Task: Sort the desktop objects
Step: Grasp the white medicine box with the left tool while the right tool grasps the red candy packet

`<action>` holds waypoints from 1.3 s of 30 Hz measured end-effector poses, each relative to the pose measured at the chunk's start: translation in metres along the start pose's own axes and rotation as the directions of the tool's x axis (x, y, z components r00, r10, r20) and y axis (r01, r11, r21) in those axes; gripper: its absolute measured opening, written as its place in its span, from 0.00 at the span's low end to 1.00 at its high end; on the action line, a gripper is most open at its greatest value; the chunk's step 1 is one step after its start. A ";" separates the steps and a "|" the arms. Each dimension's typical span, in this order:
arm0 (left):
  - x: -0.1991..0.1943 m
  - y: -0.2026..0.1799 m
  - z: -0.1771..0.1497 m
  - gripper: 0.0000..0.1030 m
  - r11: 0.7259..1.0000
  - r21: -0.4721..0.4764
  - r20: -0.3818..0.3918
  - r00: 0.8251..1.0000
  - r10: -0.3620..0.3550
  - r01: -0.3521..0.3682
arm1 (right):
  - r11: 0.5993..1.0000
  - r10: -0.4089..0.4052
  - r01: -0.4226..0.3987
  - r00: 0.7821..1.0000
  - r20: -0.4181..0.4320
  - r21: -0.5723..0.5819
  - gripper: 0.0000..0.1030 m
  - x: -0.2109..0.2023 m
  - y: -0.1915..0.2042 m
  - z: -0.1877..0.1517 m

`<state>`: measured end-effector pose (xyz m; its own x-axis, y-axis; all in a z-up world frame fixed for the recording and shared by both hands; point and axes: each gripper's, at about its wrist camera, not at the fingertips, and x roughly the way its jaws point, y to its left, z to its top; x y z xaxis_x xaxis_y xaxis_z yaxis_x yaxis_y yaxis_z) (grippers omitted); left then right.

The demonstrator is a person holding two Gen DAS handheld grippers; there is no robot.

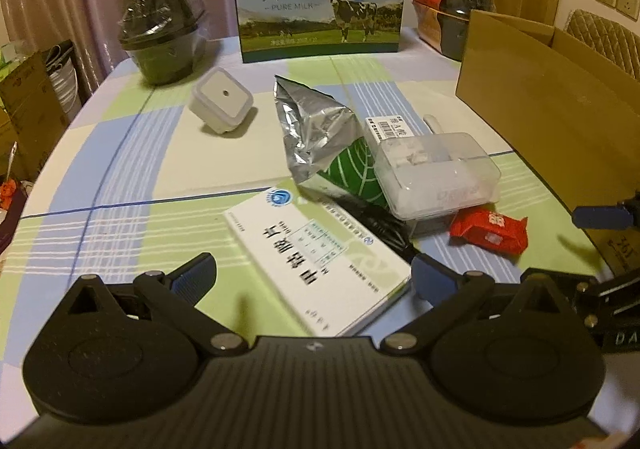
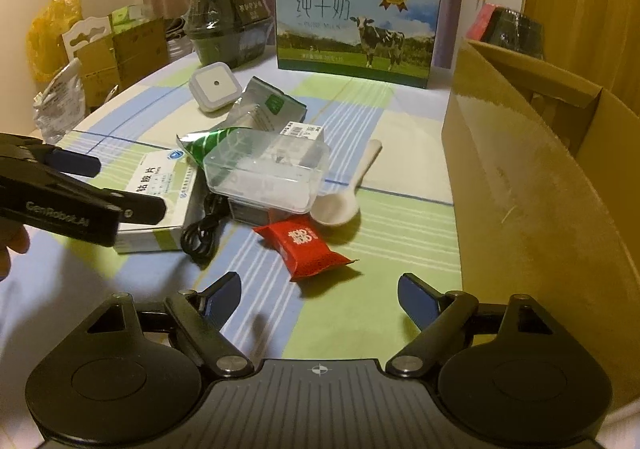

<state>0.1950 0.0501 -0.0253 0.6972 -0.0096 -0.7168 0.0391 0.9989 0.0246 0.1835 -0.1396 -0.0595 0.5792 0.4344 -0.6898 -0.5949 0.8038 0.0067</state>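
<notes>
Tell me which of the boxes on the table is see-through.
The clear plastic box in the middle pile. The white medicine box, milk carton and cardboard box are all opaque.

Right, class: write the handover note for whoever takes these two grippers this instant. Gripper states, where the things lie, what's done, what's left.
Left gripper: open, empty, over the white medicine box.
Right gripper: open, empty, just short of the red snack packet.
On the table: clear plastic box, foil bag, white spoon, black cable, white night light.
Cardboard box stands to the right; its inside is hidden.
Done: nothing evident. Left: all of it.
</notes>
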 end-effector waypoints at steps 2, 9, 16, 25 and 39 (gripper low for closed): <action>0.005 -0.003 0.001 0.99 1.000 0.001 -0.003 1.000 -0.006 0.006 | 1.000 0.006 -0.006 1.000 0.000 0.000 0.81 0.003 -0.002 -0.001; 0.021 -0.008 0.004 0.99 1.000 0.009 -0.016 1.000 0.003 -0.003 | 1.000 0.015 -0.015 1.000 -0.005 -0.021 0.81 0.017 -0.005 -0.001; 0.027 -0.004 0.005 0.97 1.000 0.000 -0.028 0.999 0.017 -0.017 | 1.000 0.023 -0.023 1.000 0.003 -0.009 0.79 0.028 -0.008 0.006; 0.022 0.005 -0.001 0.80 1.000 -0.009 -0.050 0.998 0.027 -0.028 | 0.999 0.049 -0.049 0.999 -0.002 -0.023 0.57 0.040 -0.008 0.013; -0.022 -0.010 -0.035 0.66 1.000 0.025 -0.078 0.997 0.011 -0.009 | 0.999 0.030 -0.033 0.997 -0.067 -0.031 0.27 0.011 0.005 -0.004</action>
<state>0.1540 0.0422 -0.0347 0.6393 0.0048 -0.7689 0.0506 0.9975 0.0483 0.1844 -0.1324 -0.0695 0.5225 0.4307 -0.7359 -0.6305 0.7762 0.0066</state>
